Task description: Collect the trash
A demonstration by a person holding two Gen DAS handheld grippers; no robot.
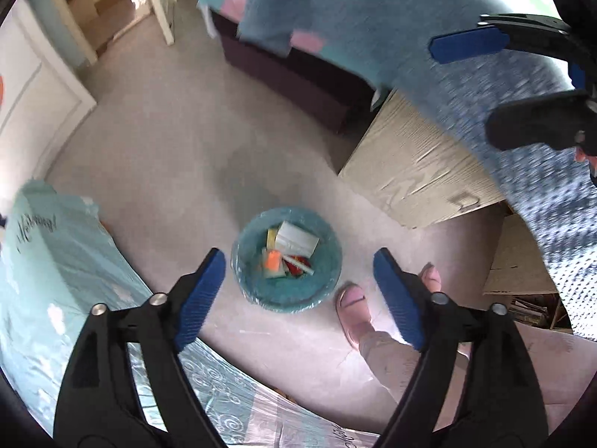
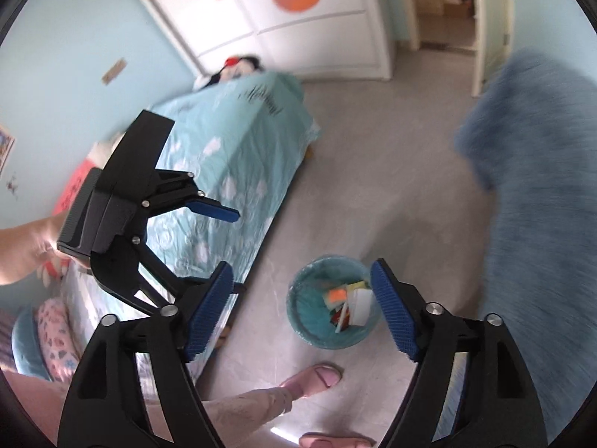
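Observation:
A teal trash bin (image 1: 286, 259) lined with a plastic bag stands on the grey carpet and holds several scraps: white paper, an orange piece, red and yellow bits. It also shows in the right wrist view (image 2: 333, 313). My left gripper (image 1: 298, 293) is open and empty, held high above the bin. My right gripper (image 2: 302, 308) is open and empty, also above the bin. The right gripper shows at the upper right of the left wrist view (image 1: 496, 86). The left gripper shows at the left of the right wrist view (image 2: 227, 250).
A bed with a light-blue cover (image 2: 231, 149) lies left of the bin. A wooden cabinet (image 1: 418, 164) stands right of it. A blurred blue cloth (image 2: 541, 194) hangs at the right. The person's pink-slippered feet (image 1: 354, 310) stand near the bin. A doorway (image 2: 444, 3) opens at the back.

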